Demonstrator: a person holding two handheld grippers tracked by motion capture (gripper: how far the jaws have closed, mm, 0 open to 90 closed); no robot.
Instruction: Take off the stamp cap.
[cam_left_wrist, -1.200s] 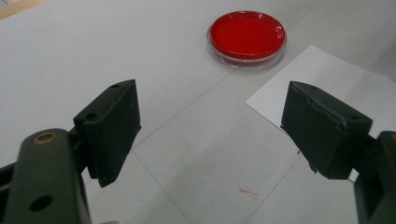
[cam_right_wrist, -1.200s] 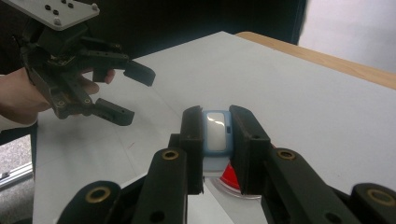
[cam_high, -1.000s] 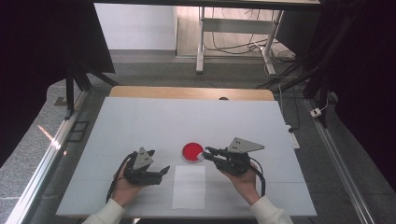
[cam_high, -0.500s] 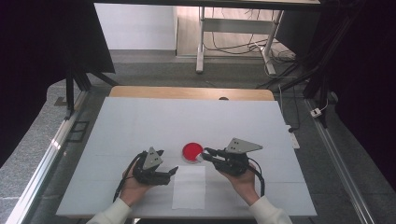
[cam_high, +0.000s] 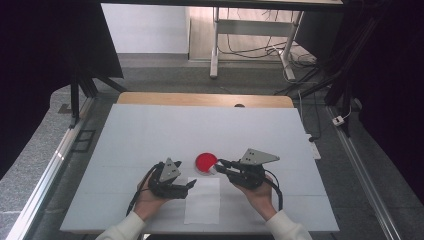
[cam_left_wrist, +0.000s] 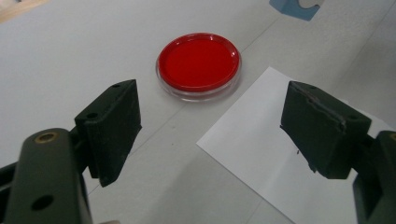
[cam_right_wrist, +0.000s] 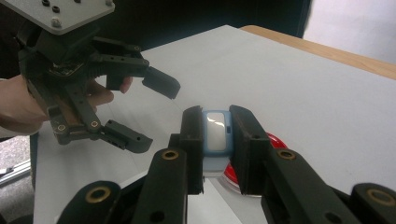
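On the left of the white table (cam_high: 150, 130), my left gripper (cam_high: 191, 184) rests in the hand with jaws wide apart and nothing between them; one jaw hangs over the near-left corner of the white paper sheet (cam_high: 202, 200). Just beyond the sheet's far edge sits the red dish (cam_left_wrist: 198, 61): round, shallow, clear-rimmed, uniformly bright red inside, lying flat on the table. Further right, my right gripper (cam_right_wrist: 217, 135) is clamped on a small light-blue block (cam_right_wrist: 215, 133) with a pale, glossy rectangular face, rounded corners, held upright just above the dish's near-right edge.
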